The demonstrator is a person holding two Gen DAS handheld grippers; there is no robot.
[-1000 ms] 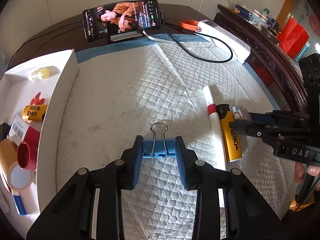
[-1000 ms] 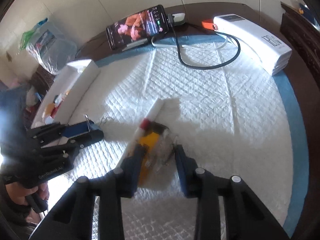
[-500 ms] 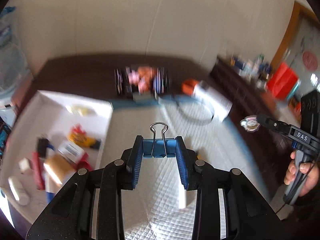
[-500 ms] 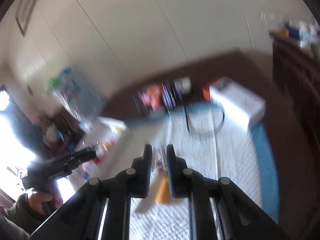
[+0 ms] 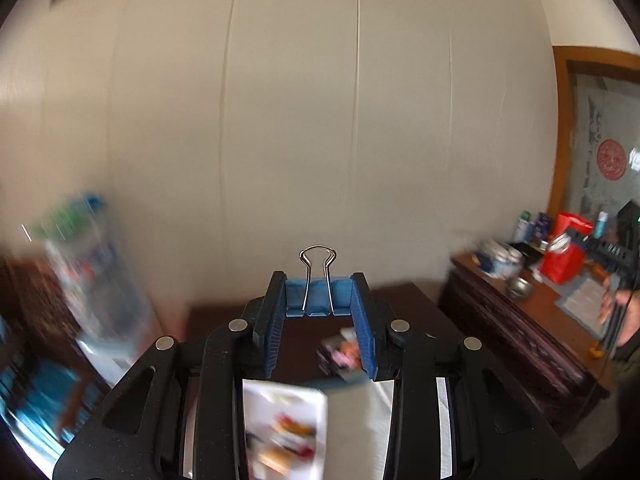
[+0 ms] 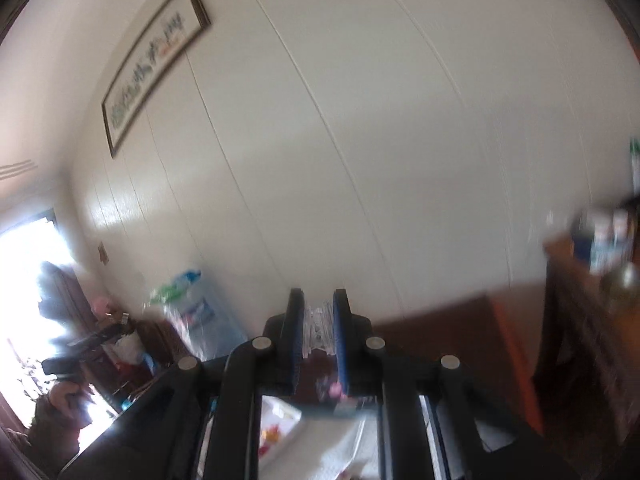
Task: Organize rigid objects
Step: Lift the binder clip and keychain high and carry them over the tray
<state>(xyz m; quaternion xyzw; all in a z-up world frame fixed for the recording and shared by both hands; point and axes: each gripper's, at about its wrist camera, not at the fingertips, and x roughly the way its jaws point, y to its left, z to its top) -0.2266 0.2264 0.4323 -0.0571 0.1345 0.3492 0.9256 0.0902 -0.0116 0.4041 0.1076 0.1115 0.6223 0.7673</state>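
Blue binder clip (image 5: 316,295) sits lower centre of the left wrist view, pinched in your left gripper (image 5: 318,304). Right gripper (image 6: 318,330) fingers closed on a small clear plastic item (image 6: 318,326), ID unclear. Carry step, I'd say: next bring both down w/ aim over the white box (image 5: 280,428), bottom centre. No legible writing; too blurred.

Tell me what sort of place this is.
Probably a room in a home: a framed picture hangs on the pale panelled wall, and a dark wooden sideboard is crowded with bottles and household items.
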